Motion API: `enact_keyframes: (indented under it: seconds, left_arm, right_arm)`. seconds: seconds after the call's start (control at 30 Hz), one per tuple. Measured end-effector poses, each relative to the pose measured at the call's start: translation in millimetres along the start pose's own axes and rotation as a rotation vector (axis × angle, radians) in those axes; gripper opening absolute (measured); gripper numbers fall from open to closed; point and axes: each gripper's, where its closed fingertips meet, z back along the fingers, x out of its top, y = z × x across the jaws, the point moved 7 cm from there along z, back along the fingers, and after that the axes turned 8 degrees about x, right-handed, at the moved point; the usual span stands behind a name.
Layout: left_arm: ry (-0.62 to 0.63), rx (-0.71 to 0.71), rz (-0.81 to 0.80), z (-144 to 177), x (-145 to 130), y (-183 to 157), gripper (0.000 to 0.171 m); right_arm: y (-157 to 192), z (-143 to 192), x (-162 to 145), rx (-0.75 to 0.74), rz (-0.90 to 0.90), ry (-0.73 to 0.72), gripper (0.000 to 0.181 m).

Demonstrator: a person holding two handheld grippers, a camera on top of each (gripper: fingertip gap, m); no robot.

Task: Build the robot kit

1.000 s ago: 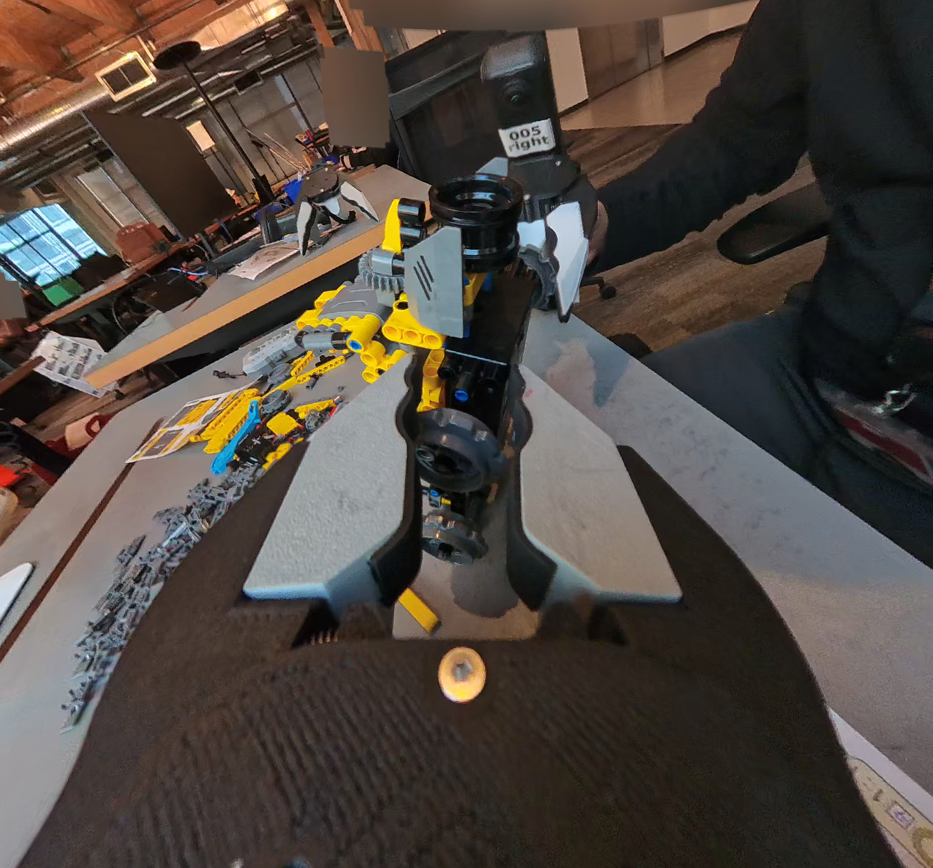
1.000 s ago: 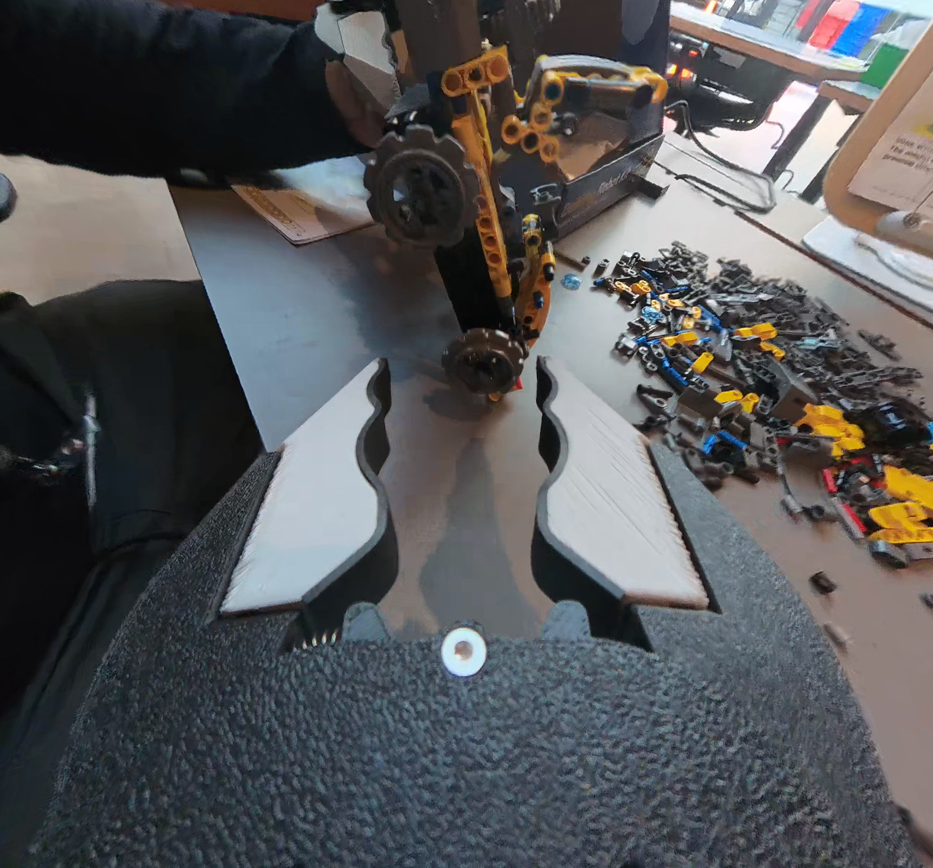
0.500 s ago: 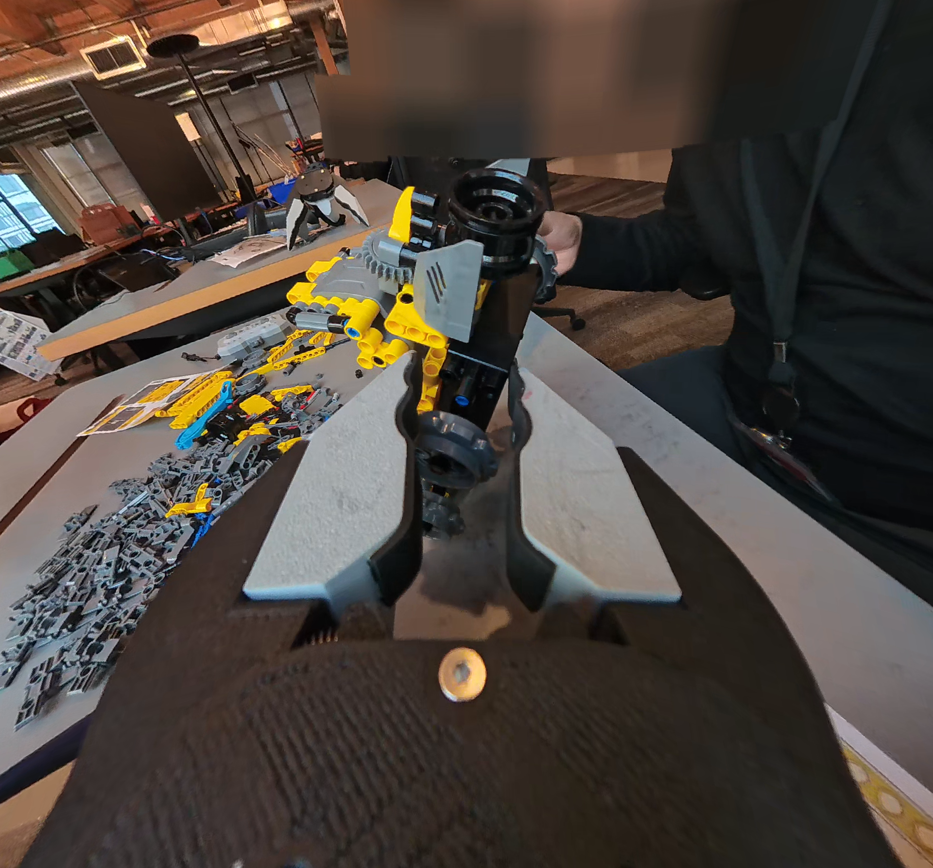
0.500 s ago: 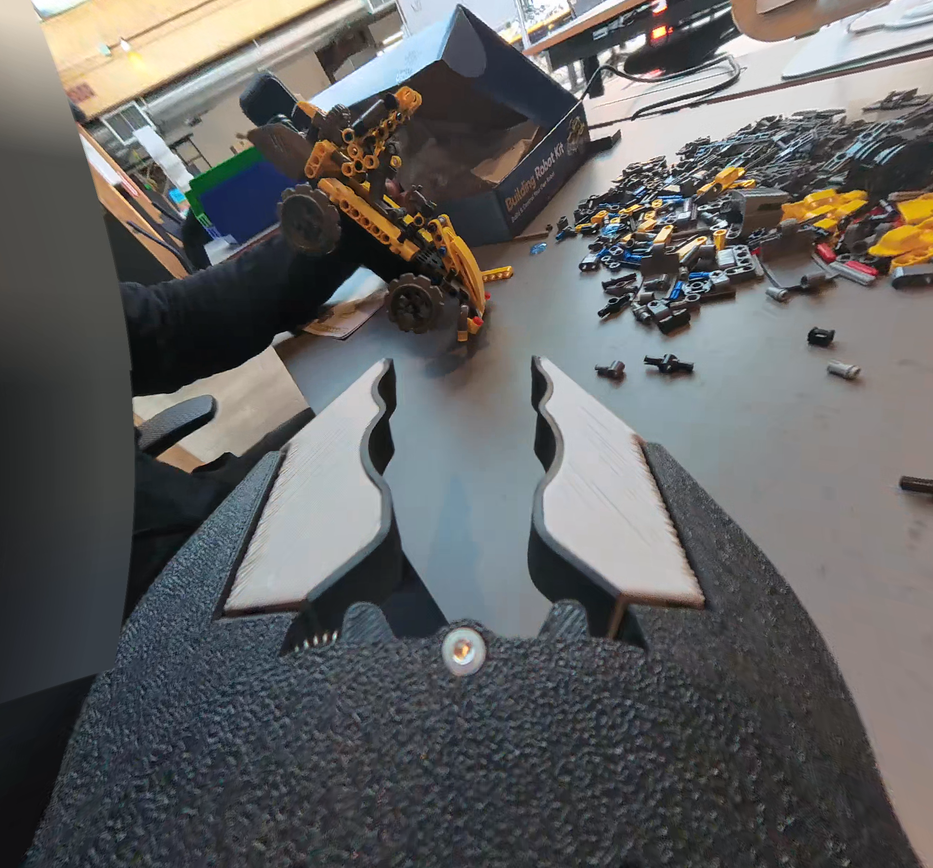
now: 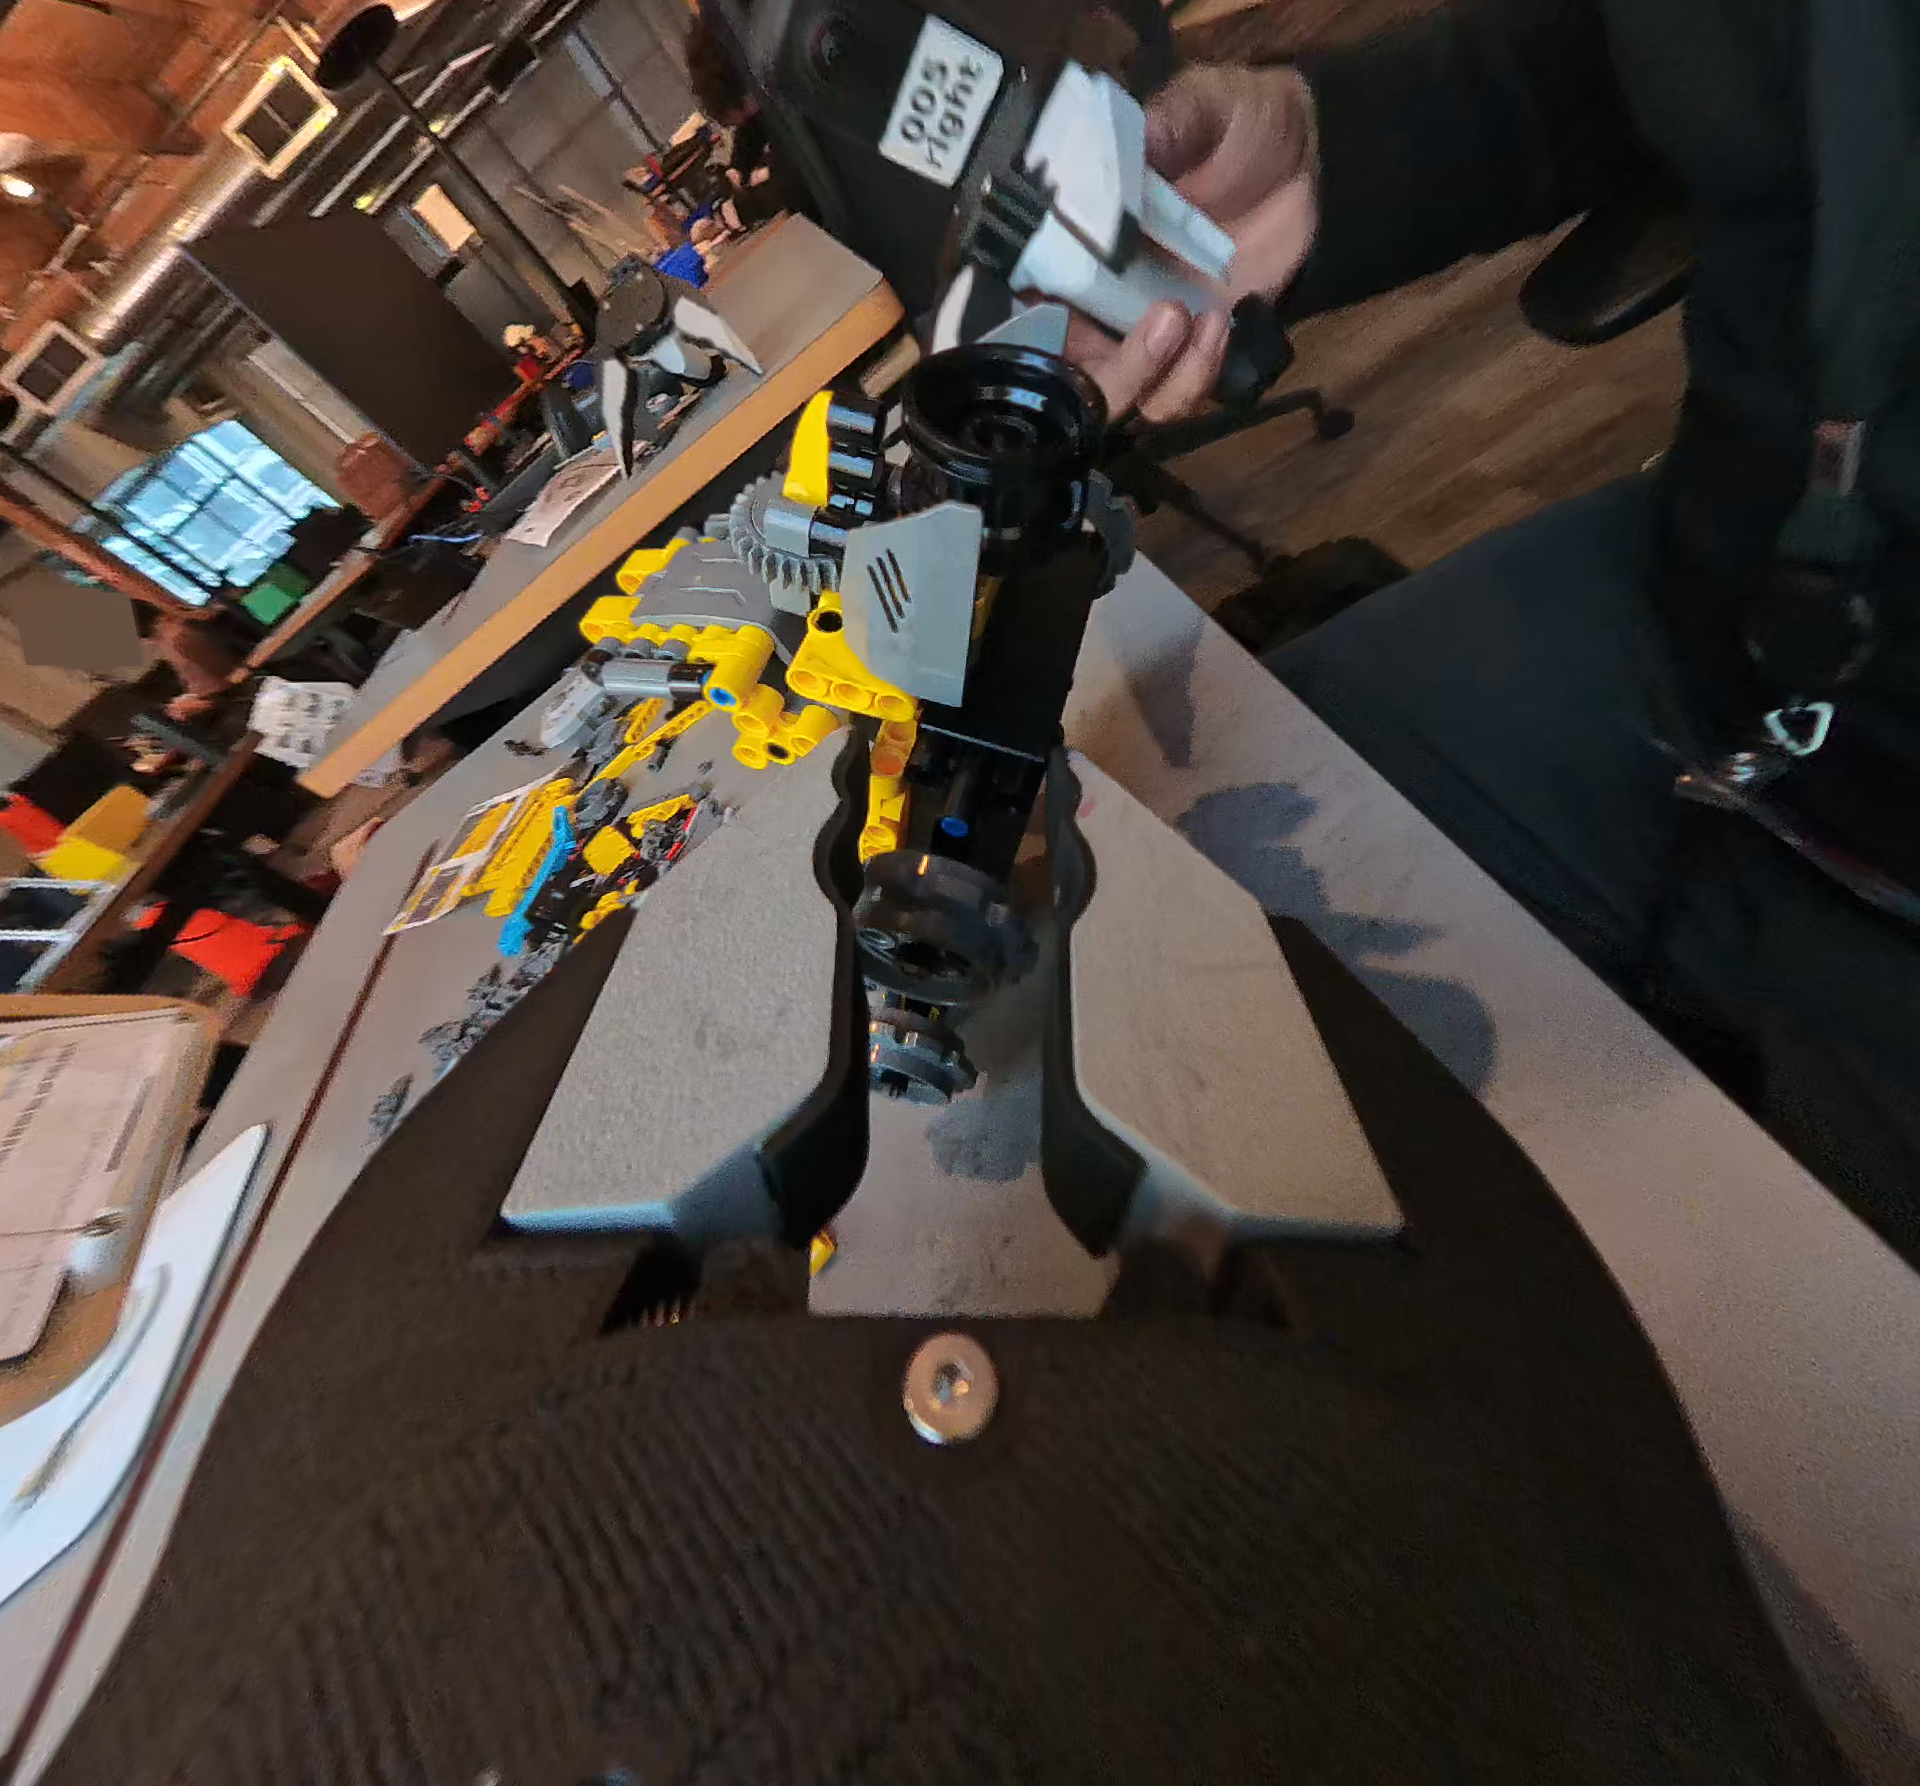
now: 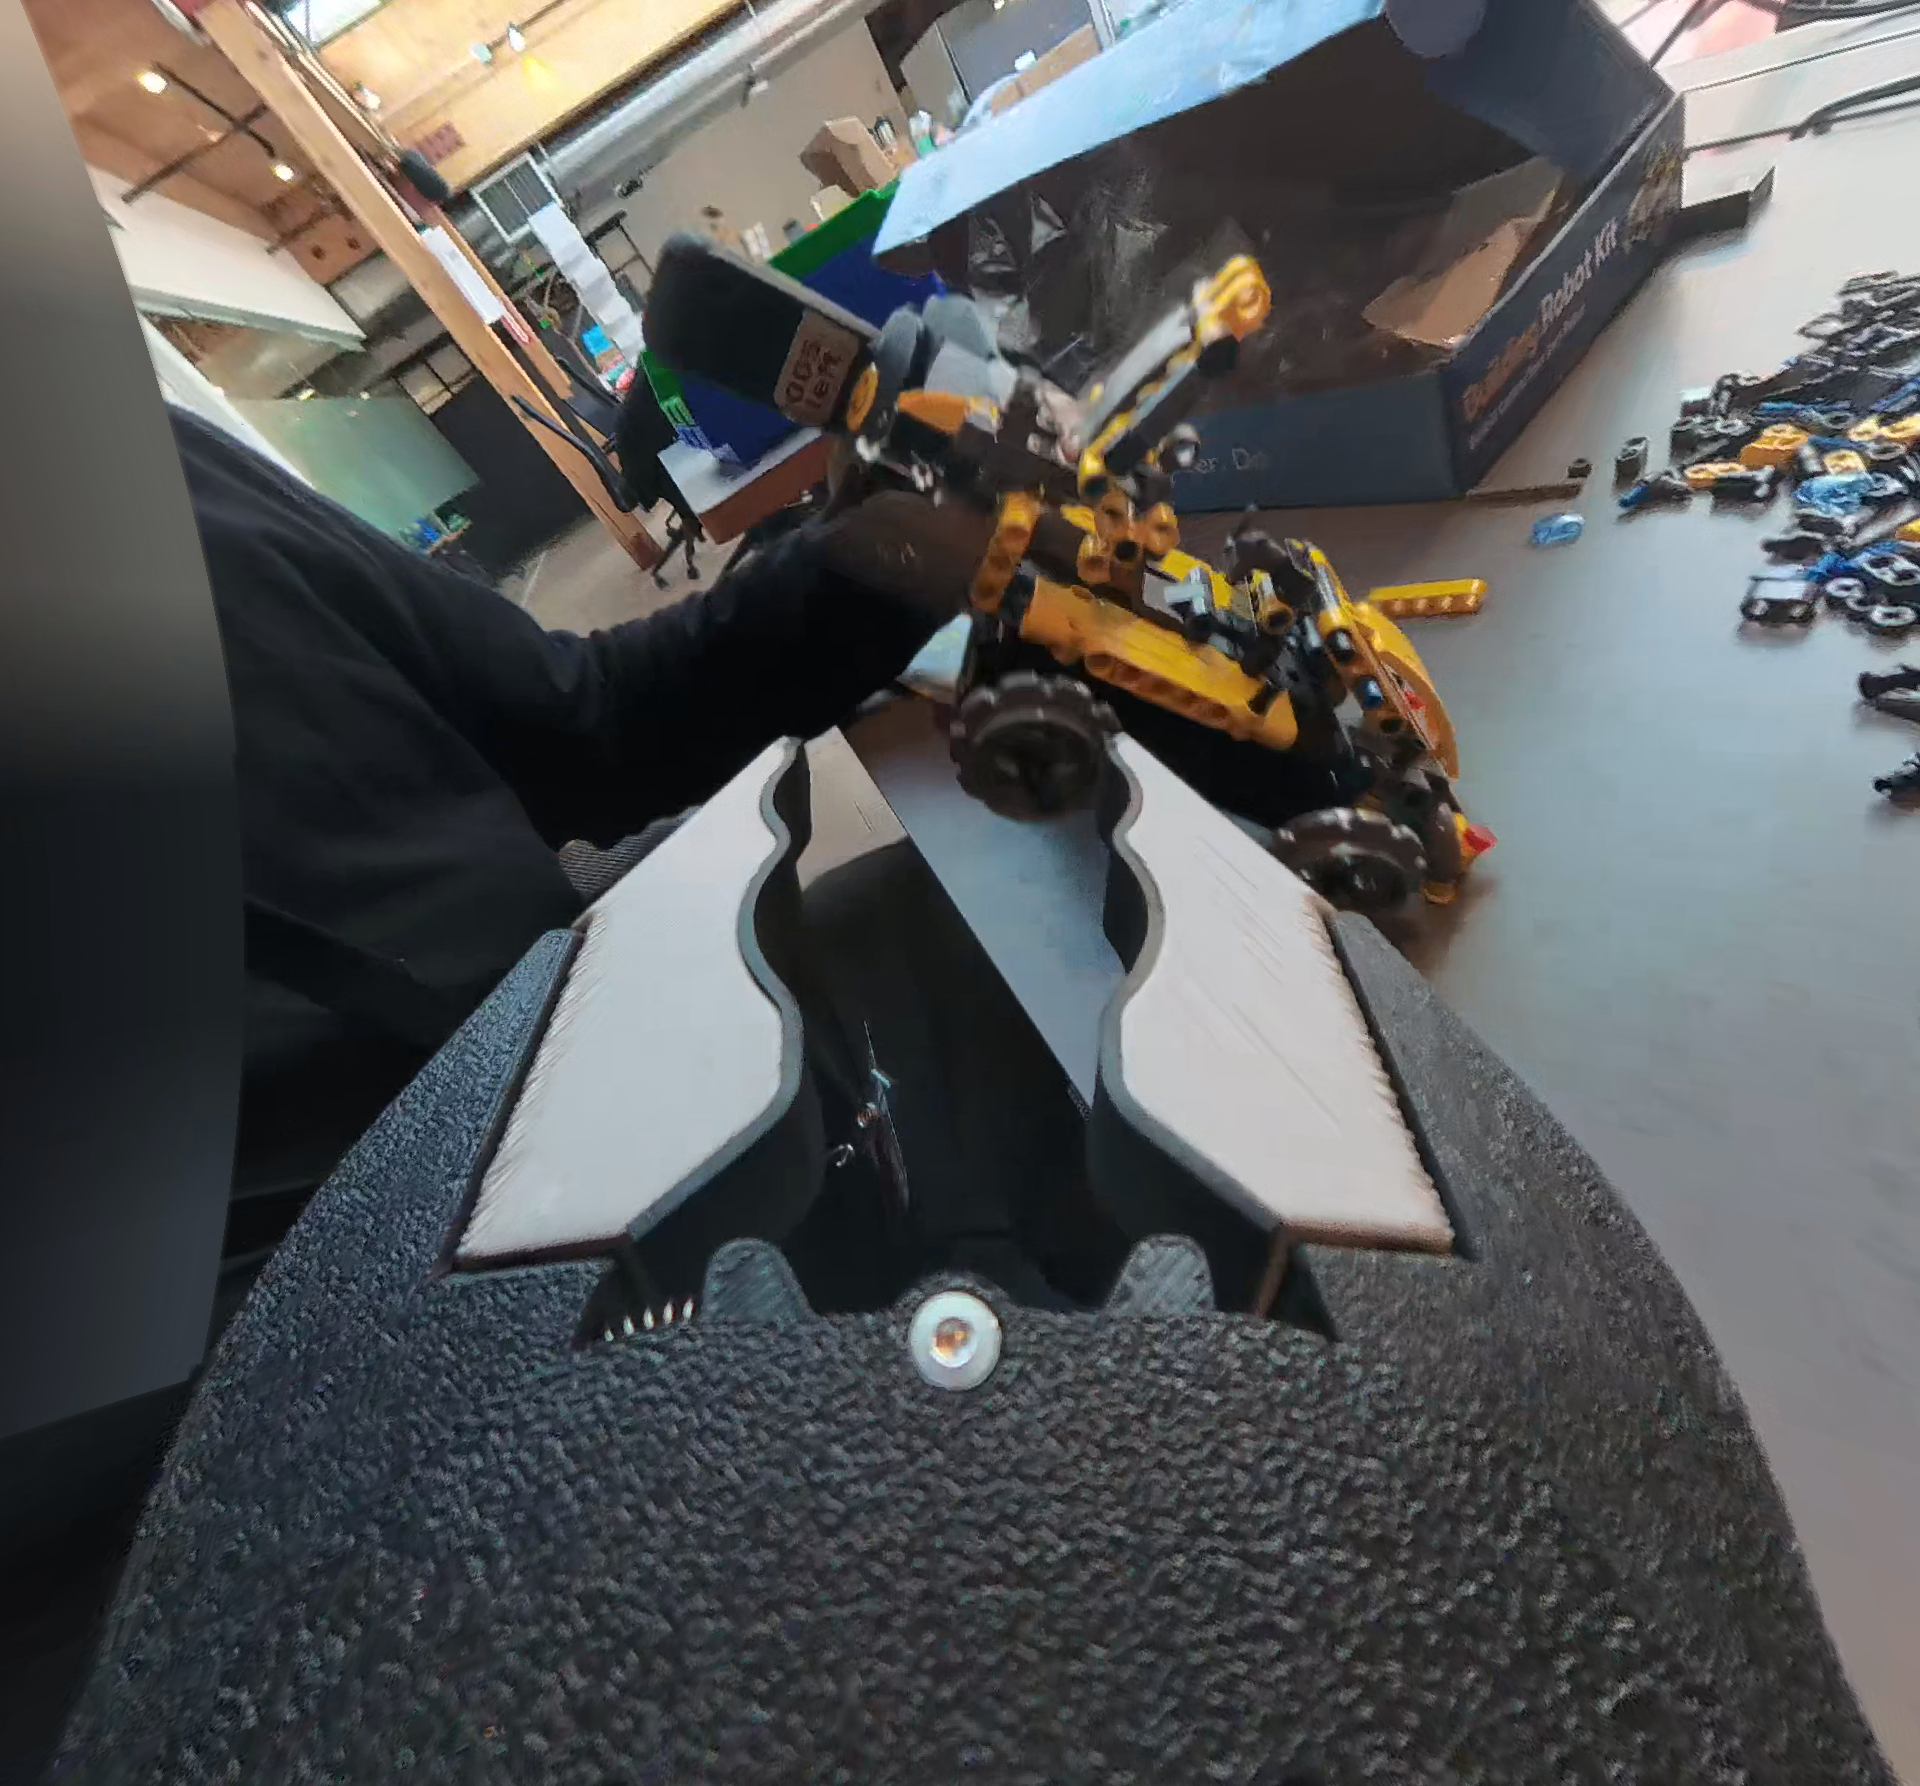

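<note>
My left gripper (image 5: 951, 780) is shut on a yellow, black and grey brick-built vehicle (image 5: 935, 614), clamping its black body just above a dark toothed wheel (image 5: 935, 926). In the right wrist view the vehicle (image 6: 1164, 614) is tilted, nose down, with its front wheel (image 6: 1351, 858) on the dark table (image 6: 1610, 957) and its rear wheel (image 6: 1023, 754) raised. My right gripper (image 6: 956, 770) is open and empty, with its fingertips just short of that rear wheel. The right gripper also shows in the left wrist view (image 5: 1091, 282), held in a hand above the vehicle's black top wheel.
An open dark blue cardboard box (image 6: 1455, 282) stands behind the vehicle. Several loose small bricks (image 6: 1818, 510) lie to the right, and more lie with a leaflet in the left wrist view (image 5: 561, 863). A person in black sits at the table edge (image 5: 1299, 697). The grippers' ends are close to 10 cm from one another.
The right gripper has swung back toward the vehicle and now sits close to its rear wheel. The left gripper has rolled, still holding the vehicle, which now leans more nose down.
</note>
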Motion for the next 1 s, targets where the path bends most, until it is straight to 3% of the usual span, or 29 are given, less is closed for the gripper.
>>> enact_keyframes:
  seconds: [0.1, 0.3, 0.53, 0.83, 1.0]
  left_arm:
    - [0.031, 0.044, -0.07, -1.0, 5.2, -20.9, 0.031]
    - [0.062, 0.101, -0.15, -1.2, 10.6, -44.4, 0.031]
    - [0.098, 0.143, -0.246, 0.8, 10.5, -62.8, 0.031]
    - [0.15, 0.221, -0.323, 1.5, 6.8, -81.4, 0.031]
    - [0.178, 0.25, -0.362, 1.4, 4.9, -91.6, 0.031]
  right_arm:
    - [13.9, -19.6, 8.1, 0.029, 0.004, 0.021, 0.055]
    - [26.0, -50.1, -6.7, -0.111, 0.08, 0.121, 0.067]
    - [19.5, -27.6, -11.4, -0.226, 0.069, 0.128, 0.066]
    - [9.2, -30.9, -29.2, -0.138, -0.035, 0.156, 0.064]
    - [-1.1, -31.7, -34.9, -0.144, -0.07, 0.207, 0.085]
